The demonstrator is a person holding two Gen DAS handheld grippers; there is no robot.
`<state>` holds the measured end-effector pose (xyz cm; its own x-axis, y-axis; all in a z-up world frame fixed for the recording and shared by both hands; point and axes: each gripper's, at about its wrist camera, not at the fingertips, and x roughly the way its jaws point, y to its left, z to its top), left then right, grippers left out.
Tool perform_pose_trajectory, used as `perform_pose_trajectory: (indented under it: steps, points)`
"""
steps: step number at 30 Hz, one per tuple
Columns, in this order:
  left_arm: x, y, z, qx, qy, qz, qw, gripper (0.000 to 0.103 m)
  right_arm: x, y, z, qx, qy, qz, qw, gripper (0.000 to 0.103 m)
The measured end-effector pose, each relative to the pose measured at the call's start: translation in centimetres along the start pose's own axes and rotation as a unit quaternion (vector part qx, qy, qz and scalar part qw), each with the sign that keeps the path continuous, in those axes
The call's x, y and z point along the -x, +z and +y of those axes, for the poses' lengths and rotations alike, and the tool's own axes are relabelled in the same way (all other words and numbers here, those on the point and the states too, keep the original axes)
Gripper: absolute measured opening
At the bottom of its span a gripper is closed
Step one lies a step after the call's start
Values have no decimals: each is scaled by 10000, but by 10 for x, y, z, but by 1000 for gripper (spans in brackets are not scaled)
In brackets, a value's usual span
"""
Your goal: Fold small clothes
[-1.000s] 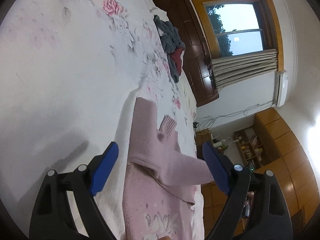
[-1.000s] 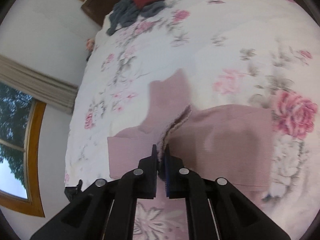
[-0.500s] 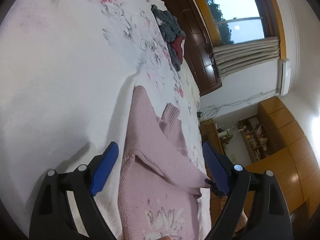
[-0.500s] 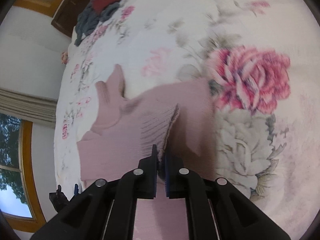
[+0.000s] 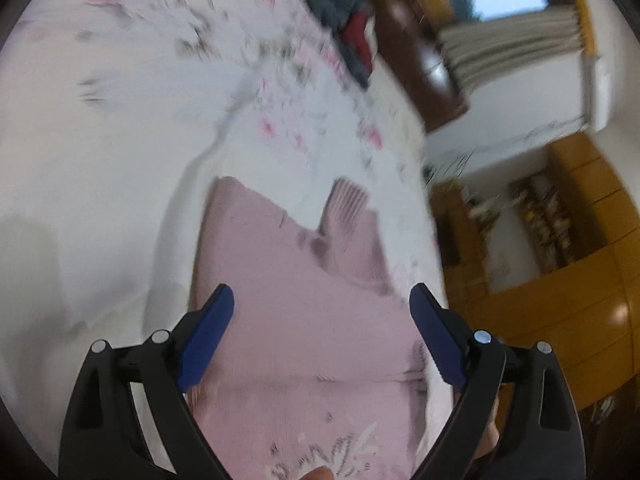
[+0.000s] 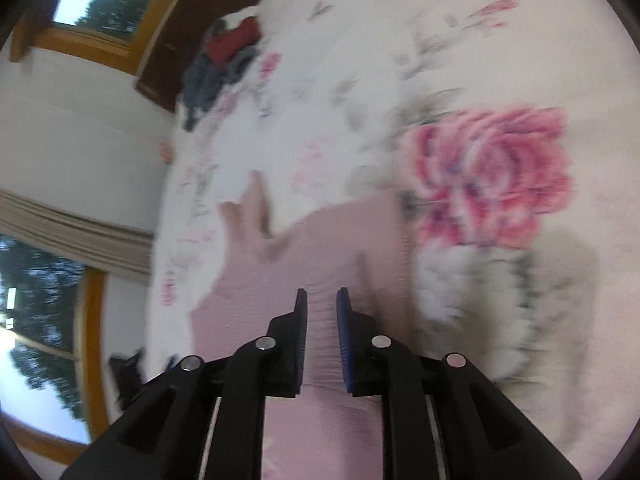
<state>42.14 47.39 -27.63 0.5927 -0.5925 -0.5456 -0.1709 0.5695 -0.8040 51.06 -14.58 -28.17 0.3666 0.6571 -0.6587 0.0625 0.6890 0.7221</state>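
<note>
A small pink knit sweater (image 5: pixel 304 320) lies on the white floral bedsheet (image 5: pixel 100 160), one sleeve folded across its body and a ribbed cuff (image 5: pixel 348 204) sticking out at the far side. My left gripper (image 5: pixel 320 304) is wide open just above the sweater, holding nothing. In the right wrist view the same sweater (image 6: pixel 320 248) lies flat under my right gripper (image 6: pixel 322 300), whose blue pads stand slightly apart with only flat knit showing in the gap. Both views are motion-blurred.
A pile of grey and red clothes (image 5: pixel 344 20) sits at the far end of the bed by a dark wooden headboard (image 5: pixel 420 60). The bed's edge runs along the right, with orange wooden cabinets (image 5: pixel 560 280) and a window (image 6: pixel 100 0) beyond.
My right gripper let go of the sleeve edge it was pinching and its fingers parted. The sleeve now lies flat across the sweater. The left gripper moved forward over the sweater.
</note>
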Motion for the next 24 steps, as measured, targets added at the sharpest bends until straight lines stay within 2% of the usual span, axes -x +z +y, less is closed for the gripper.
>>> perform_pose_trajectory:
  steps: [2, 4, 5, 6, 9, 11, 12, 14, 15, 18, 20, 21, 22, 24]
  points:
    - [-21, 11, 6, -2, 292, 285, 9992, 86, -24, -1, 0, -44, 199, 289, 9994, 16]
    - [-38, 20, 23, 117, 726, 392, 9965, 83, -43, -3, -6, -91, 99, 440, 9989, 16]
    - [-42, 21, 34, 197, 980, 385, 9942, 83, -49, -3, -13, -151, 21, 490, 9987, 12]
    - [-47, 22, 45, 320, 1094, 417, 9926, 79, -55, -2, -21, -215, -30, 538, 9983, 2]
    - [-44, 22, 43, 377, 1094, 407, 9924, 75, -53, 1, -33, -343, 32, 580, 9977, 0]
    - [-30, 15, 21, 61, 687, 349, 9970, 76, -35, 0, -25, -244, 186, 451, 9985, 13]
    - [-22, 8, 11, -68, 440, 362, 9984, 76, -26, -5, -22, -201, 420, 471, 9978, 15]
    - [-19, -7, 3, -193, 69, 519, 9984, 78, -20, -15, -22, -58, 545, 578, 9968, 15]
    - [-20, -16, 2, -263, 44, 642, 9976, 78, -20, -20, -24, -32, 557, 672, 9962, 15]
    - [-40, -35, 22, -341, 521, 1035, 9927, 75, -31, -32, -40, 48, 266, 927, 9953, 0]
    - [-43, -34, 27, -328, 562, 1101, 9918, 71, -31, -28, -43, -22, 249, 948, 9952, 0]
    - [-42, -28, 22, -288, 601, 1133, 9913, 71, -28, -25, -36, 56, 202, 938, 9954, 4]
    - [-39, -24, 17, -317, 577, 1113, 9916, 72, -24, -20, -26, 155, 210, 912, 9955, 8]
    - [-33, -8, -2, -567, 500, 988, 9922, 75, -19, -7, -6, 331, 340, 875, 9950, 9]
